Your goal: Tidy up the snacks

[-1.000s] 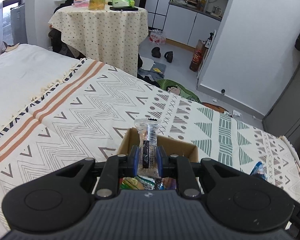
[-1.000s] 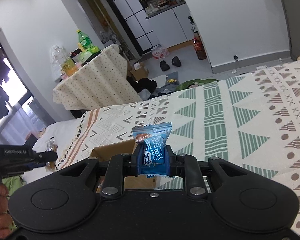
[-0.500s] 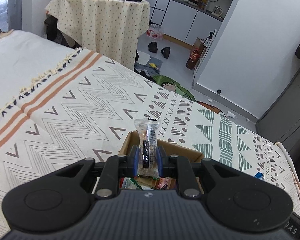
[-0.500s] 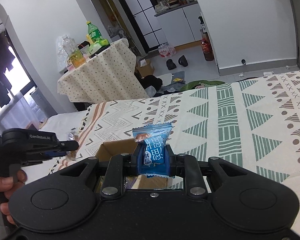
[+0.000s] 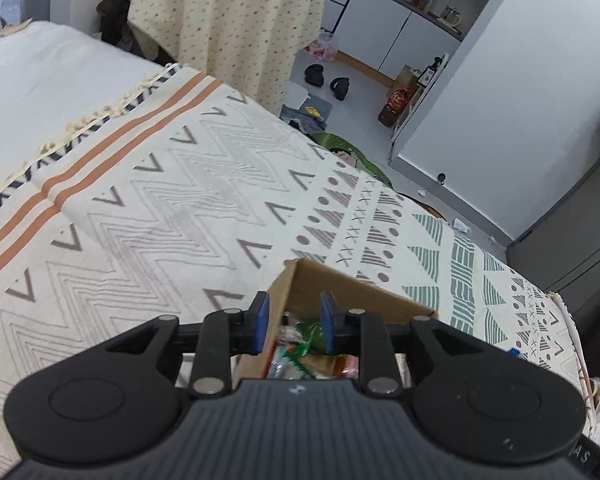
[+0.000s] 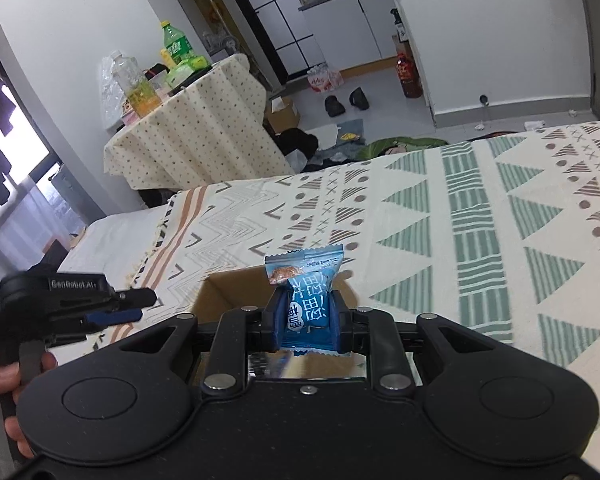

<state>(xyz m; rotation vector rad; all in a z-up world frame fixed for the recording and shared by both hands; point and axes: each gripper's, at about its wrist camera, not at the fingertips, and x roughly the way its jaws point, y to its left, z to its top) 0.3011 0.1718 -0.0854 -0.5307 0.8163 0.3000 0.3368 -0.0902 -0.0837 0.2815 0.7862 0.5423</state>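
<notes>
right wrist view, "genrobot.ai" on left gripper (image 6: 134,306), right gripper (image 6: 306,320) pinching blue snack packet (image 6: 305,300)

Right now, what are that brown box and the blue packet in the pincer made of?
The box looks like plain matte cardboard: brown, with stiff folded walls. The blue packet seems to be glossy plastic film, judging by its sheen, printed lettering and crimped zigzag edge.

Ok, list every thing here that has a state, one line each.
Left gripper: open, empty, above the box.
Right gripper: shut on the blue snack, held upright.
Box: open on top, on the blanket, snacks inside.
Green bottle: upright on the round table, capped.
Clear bottle: upright, part full of yellow liquid.
</notes>
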